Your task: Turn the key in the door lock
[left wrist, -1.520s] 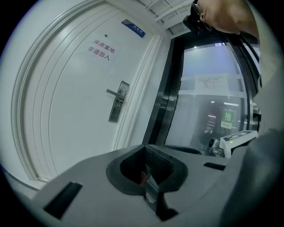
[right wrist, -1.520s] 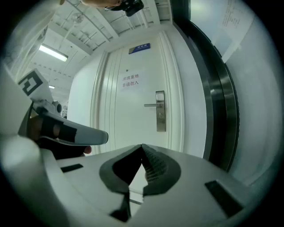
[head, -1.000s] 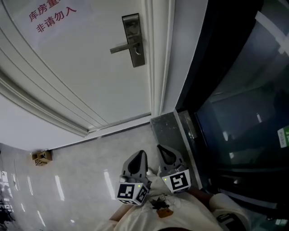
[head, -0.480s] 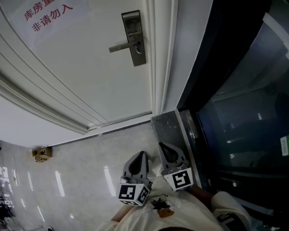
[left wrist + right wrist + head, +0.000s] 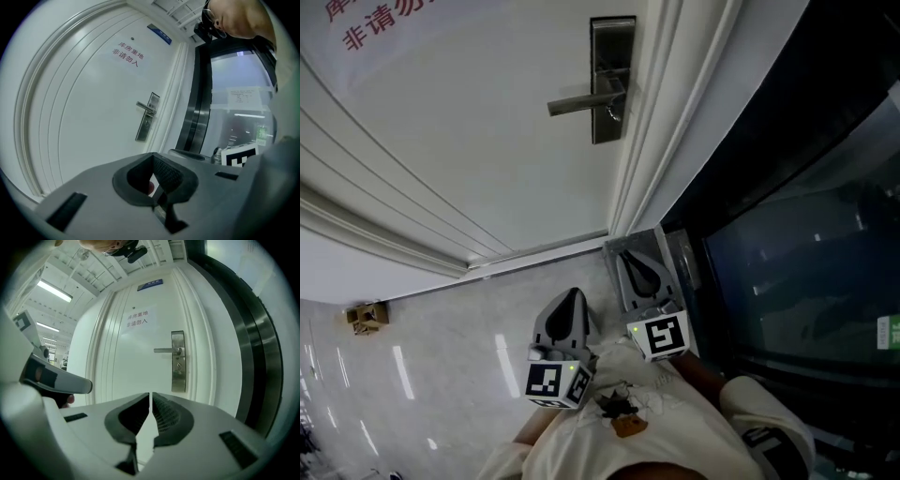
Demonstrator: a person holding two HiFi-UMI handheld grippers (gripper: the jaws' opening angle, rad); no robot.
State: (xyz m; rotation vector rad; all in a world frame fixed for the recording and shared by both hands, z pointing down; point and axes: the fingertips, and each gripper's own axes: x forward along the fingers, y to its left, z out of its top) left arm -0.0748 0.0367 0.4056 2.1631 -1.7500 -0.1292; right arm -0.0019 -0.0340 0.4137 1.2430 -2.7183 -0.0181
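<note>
A steel lock plate (image 5: 612, 80) with a lever handle (image 5: 579, 103) sits on the white door (image 5: 469, 150). A small key (image 5: 610, 112) seems to hang in the lock just under the lever. Both grippers are held low, well short of the door. In the head view my left gripper (image 5: 573, 298) and right gripper (image 5: 636, 265) point at the door's foot. The left gripper view shows its jaws (image 5: 152, 154) shut and empty, with the lock plate (image 5: 147, 123) far ahead. My right gripper (image 5: 150, 393) is shut on nothing, and the lock plate (image 5: 177, 362) lies straight ahead.
A sign with red characters (image 5: 380, 23) is stuck on the door. Right of the white door frame (image 5: 661, 141) runs a dark glass wall (image 5: 797, 234). A stone threshold (image 5: 675, 248) lies at its foot. A small cardboard box (image 5: 364, 317) sits on the glossy floor.
Both grippers have moved forward towards the door, and the head view has shifted with them. Their jaws stay shut.
</note>
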